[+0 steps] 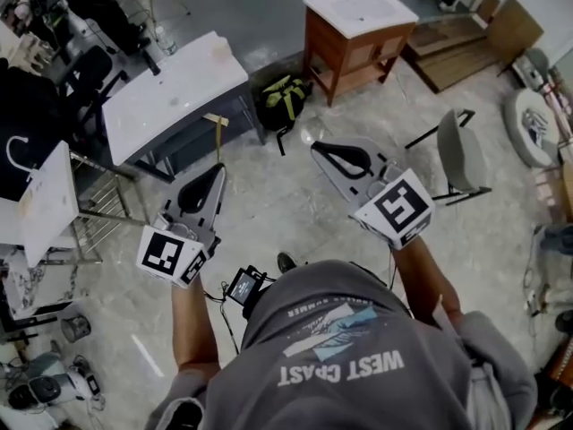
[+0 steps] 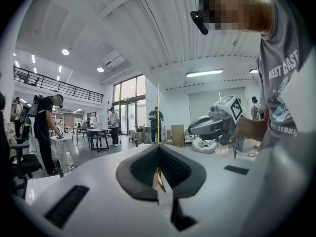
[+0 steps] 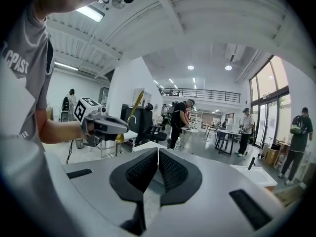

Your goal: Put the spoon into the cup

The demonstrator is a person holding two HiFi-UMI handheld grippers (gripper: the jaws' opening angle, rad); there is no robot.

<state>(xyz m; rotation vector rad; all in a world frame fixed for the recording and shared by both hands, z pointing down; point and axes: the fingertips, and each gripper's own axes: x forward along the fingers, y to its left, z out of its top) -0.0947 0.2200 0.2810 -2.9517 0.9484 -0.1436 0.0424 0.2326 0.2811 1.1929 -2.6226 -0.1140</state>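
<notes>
A thin gold spoon (image 1: 218,138) sticks out of my left gripper (image 1: 218,172), which is shut on it. In the left gripper view the spoon (image 2: 158,113) shows edge-on as a gold line rising from between the closed jaws, its bowl down at the pads. From the right gripper view the spoon (image 3: 134,102) slants up out of the left gripper (image 3: 106,125). My right gripper (image 1: 316,149) is shut with nothing between its pads (image 3: 165,169). Both grippers are held up in the air over the floor. No cup shows in any view.
Ahead on the left stands a white table (image 1: 170,88) with a bottle on it. A wooden cabinet with a sink top (image 1: 358,34) is ahead, a green-and-black backpack (image 1: 285,101) on the floor between them. A grey chair (image 1: 461,155) is at the right. People stand farther off.
</notes>
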